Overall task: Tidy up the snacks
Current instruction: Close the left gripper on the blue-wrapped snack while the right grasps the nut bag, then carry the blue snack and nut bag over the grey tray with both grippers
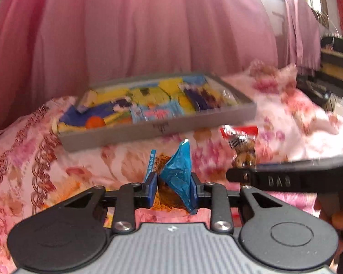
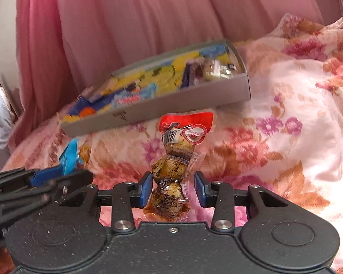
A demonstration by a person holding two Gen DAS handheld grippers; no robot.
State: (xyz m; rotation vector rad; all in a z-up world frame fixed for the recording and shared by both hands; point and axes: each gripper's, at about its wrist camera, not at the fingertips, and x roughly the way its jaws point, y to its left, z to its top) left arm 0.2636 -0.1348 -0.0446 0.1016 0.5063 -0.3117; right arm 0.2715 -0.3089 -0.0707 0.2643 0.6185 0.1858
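- The blue packet (image 1: pixel 178 169) is light, crinkly foil; the left gripper (image 1: pixel 173 188) has its fingers closed on the packet's crumpled middle, above the bed (image 1: pixel 285 123).
- The egg pack (image 2: pixel 171 178) is a slick, vacuum-tight clear pouch, lumpy and probably heavier; its flat red top looks the better hold.
- It sits between the right gripper's (image 2: pixel 173 189) fingers, which stand apart; the right pad is clear of it.
- The grey box (image 2: pixel 194 102), stiff card, half full of packets, lies near the bed's far edge.

Crumpled blue packet (image 1: pixel 179 171) stands pinched upright; red-topped egg pouch (image 2: pixel 173 171) upright on the bed; grey tray (image 1: pixel 148 134) full of snacks behind.
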